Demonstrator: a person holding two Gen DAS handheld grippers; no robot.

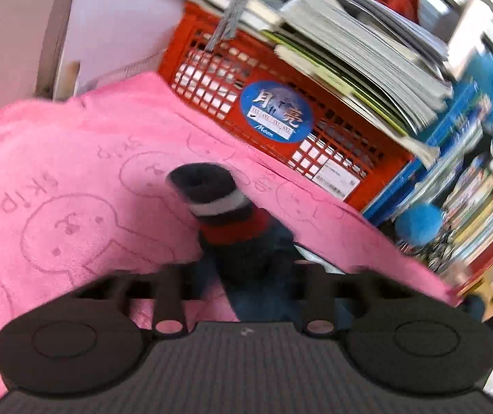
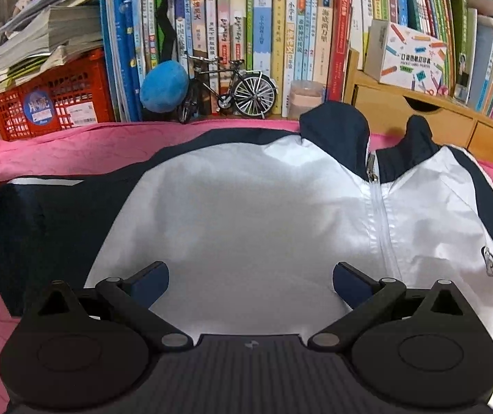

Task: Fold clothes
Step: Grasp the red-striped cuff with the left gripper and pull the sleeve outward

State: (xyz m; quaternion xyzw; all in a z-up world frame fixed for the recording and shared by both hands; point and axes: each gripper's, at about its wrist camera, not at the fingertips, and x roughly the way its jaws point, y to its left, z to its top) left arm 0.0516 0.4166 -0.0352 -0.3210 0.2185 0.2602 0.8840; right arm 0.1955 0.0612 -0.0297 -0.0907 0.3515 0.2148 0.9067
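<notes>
A white and navy zip jacket (image 2: 246,214) lies spread flat on a pink cloth (image 2: 74,148) that covers the surface, collar toward twelve o'clock in the right wrist view and one dark sleeve stretching off toward nine o'clock. The zipper (image 2: 379,214) runs down the chest at about two o'clock from the right gripper (image 2: 250,281), whose fingers stand wide apart above the white front panel, holding nothing.

In the left wrist view the left gripper (image 1: 243,276) has its fingers drawn close on the jacket's sleeve cuff (image 1: 225,214), a navy tube with a white and a red band that rises from between them toward twelve o'clock, with the pink cloth behind it. This view is tilted and blurred.

Beyond the cloth, at ten o'clock in the right wrist view, sits a red plastic crate (image 2: 57,103) topped with stacked papers (image 2: 46,38). At twelve o'clock a row of books (image 2: 263,34) stands upright, with a blue plush ball (image 2: 163,86) and a small model bicycle (image 2: 236,86) in front. A wooden drawer unit (image 2: 419,114) sits at two o'clock.
</notes>
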